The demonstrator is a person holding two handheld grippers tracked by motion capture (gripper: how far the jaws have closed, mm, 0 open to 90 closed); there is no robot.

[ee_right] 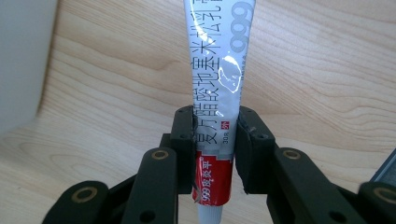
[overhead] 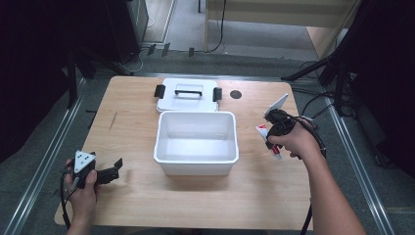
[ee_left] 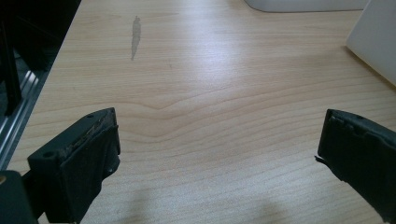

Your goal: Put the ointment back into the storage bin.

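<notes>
A lab-like recording space: wooden table (overhead: pixel 132 147) amid black tripod stands (overhead: pixel 337 73), floor cables (overhead: pixel 215 29), dark curtains.

Evenly lit tabletop (overhead: pixel 132 147) under bright overhead light, dark surroundings, soft shadows, glare on the tube (ee_right: pixel 219 79), slightly soft focus throughout.

The only readable print is on the tube (ee_right: pixel 217 93) clamped between the jaws of the right gripper (ee_right: pixel 215 140). In the right gripper view, large grey digits "999" run along its white part near the top edge, beside a column of black Chinese characters running down the tube. Small print reading "30g" sits just above the red band, and that band carries "999" again in white, followed by more Chinese characters.
</notes>
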